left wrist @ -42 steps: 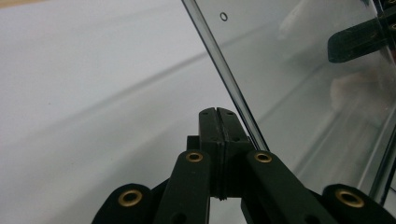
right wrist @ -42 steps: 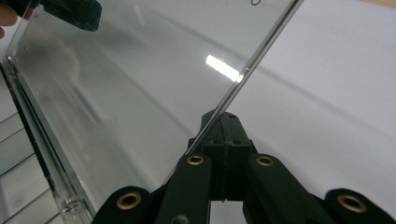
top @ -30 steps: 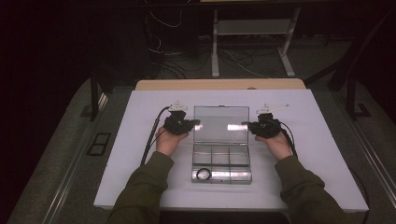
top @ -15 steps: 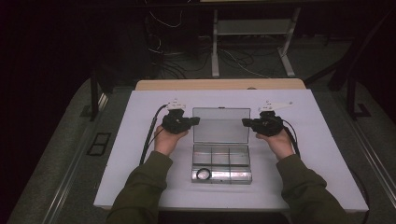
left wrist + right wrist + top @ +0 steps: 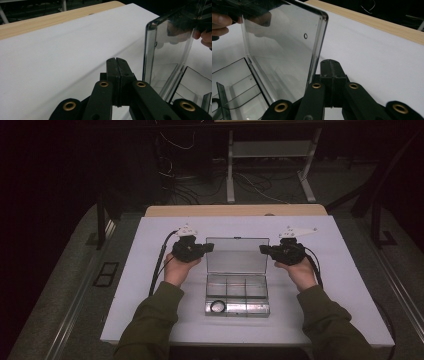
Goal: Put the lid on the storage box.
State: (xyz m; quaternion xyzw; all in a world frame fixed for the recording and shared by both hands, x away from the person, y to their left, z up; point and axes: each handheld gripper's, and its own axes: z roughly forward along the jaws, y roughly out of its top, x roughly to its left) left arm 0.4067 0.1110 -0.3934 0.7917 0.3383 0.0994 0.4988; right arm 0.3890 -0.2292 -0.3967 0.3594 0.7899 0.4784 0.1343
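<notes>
Mid-table, box: clear plastic box, lid upright.
Left gripper: clenched empty, beside lid's left edge.
Right gripper: clenched empty, beside lid's right edge.
Handling: probably light, stiff, slippery; I'd pinch lid's side edges.

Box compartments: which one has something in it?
The front-left compartment, nearest the person on the left gripper's side, holds a dark ring. The other compartments of the clear box look empty.
</notes>
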